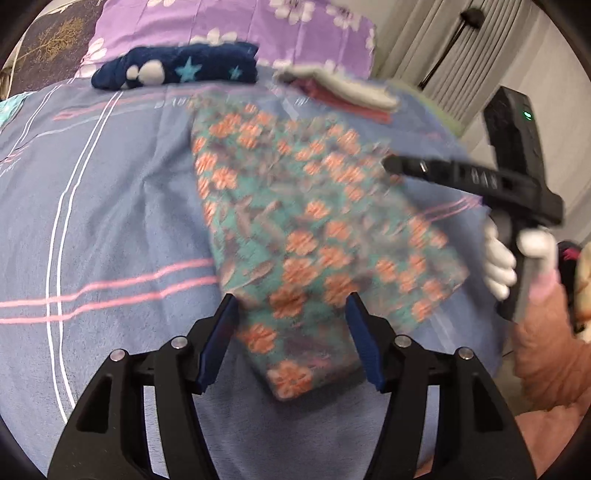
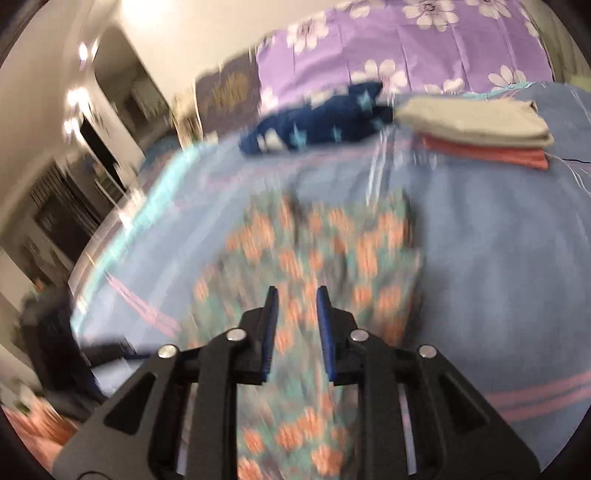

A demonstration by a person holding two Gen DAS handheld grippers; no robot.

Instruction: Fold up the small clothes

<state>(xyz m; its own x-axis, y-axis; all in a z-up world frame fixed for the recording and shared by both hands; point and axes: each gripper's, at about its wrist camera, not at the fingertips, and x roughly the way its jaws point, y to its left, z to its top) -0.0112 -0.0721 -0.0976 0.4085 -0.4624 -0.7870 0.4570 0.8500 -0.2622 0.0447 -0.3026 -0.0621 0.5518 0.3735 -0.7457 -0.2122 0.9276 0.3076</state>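
A teal garment with orange flowers [image 1: 295, 229] lies flat on the blue bed cover [image 1: 110, 206], partly folded. My left gripper [image 1: 291, 302] is open, its jaws either side of the garment's near end, just above it. The right gripper [image 1: 391, 162] shows from the side at the garment's far right edge; a gloved hand [image 1: 498, 262] holds it. In the right wrist view the right gripper [image 2: 297, 295] is open with a narrow gap, above the same garment [image 2: 314, 251], holding nothing. Both views are blurred by motion.
A dark blue starred garment [image 1: 177, 70] lies crumpled at the back near the purple flowered pillow [image 1: 229, 26]. A folded stack, grey over red [image 2: 480, 129], sits at the back right. The bed's edge and room furniture [image 2: 74, 206] are at left in the right wrist view.
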